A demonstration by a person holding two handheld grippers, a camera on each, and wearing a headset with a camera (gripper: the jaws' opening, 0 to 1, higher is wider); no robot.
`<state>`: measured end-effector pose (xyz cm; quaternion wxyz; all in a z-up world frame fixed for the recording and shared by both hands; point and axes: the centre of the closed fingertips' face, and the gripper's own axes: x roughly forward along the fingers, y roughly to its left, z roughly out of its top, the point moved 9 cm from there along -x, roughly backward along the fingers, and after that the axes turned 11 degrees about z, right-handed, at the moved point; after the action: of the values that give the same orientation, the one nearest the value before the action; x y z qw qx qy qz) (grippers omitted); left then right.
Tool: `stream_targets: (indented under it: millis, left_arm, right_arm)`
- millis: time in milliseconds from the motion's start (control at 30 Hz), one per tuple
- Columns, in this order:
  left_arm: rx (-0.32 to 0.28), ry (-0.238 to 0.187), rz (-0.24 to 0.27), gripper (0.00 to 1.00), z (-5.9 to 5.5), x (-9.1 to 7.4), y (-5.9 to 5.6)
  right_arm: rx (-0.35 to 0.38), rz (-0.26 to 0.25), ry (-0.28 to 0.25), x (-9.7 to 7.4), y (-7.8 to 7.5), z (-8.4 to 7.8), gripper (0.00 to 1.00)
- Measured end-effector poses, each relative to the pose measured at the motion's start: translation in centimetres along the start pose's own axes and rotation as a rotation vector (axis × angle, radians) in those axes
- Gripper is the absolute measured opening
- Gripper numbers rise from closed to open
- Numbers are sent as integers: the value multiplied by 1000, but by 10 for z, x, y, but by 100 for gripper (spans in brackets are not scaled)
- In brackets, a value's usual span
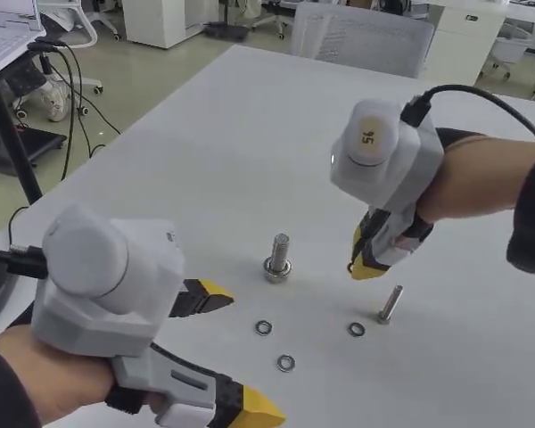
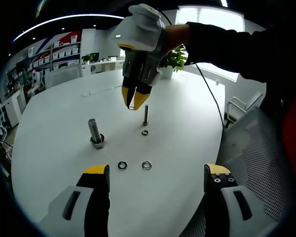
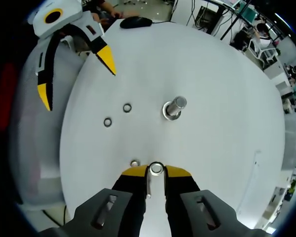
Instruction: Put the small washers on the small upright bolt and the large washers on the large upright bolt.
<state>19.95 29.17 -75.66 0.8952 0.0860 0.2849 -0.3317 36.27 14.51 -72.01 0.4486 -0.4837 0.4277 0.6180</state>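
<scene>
**Washer pinched above the small bolt, ready for threading**

The right gripper point(image 1: 364, 267) hangs tips-down over the white table point(image 1: 250, 134), its yellow jaws clenched on a washer point(image 3: 156, 168). In its own view the ring sits flat between the tips with its hole facing the camera. That hold suits the job, since an open, level hole can drop straight over a shank. The left gripper view puts the tips just beside and above the top of the small upright bolt point(image 1: 390, 303), not yet over it. The step in hand is most likely lining the hole up with that bolt, so the held ring is probably one of the small ones.

The left gripper point(image 1: 234, 353) hovers low at the near edge with its jaws spread wide and nothing between them. It keeps clear of the work and is well placed for the next pickup.

Three loose washers lie flat on the table. Two point(image 1: 263, 327) point(image 1: 285, 363) lie near each other in front of the large upright bolt point(image 1: 278, 254), and one point(image 1: 357, 329) lies just beside the foot of the small bolt. The large bolt has a wider collar at its base. Whether that is a washer already threaded or the bolt's own head cannot be told.

The small bolt looks slender, so a sideways nudge from the tips could topple it.
</scene>
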Motion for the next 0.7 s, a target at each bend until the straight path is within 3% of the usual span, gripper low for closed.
stream_targets:
  millis: [367, 700]
  left_arm:
    - [3, 1, -3, 78, -1, 0, -1]
    - [4, 4, -2, 78, -2, 0, -3]
  right_arm:
    - [30, -19, 17, -17, 7, -23, 14]
    - [60, -7, 35, -13, 14, -37, 14]
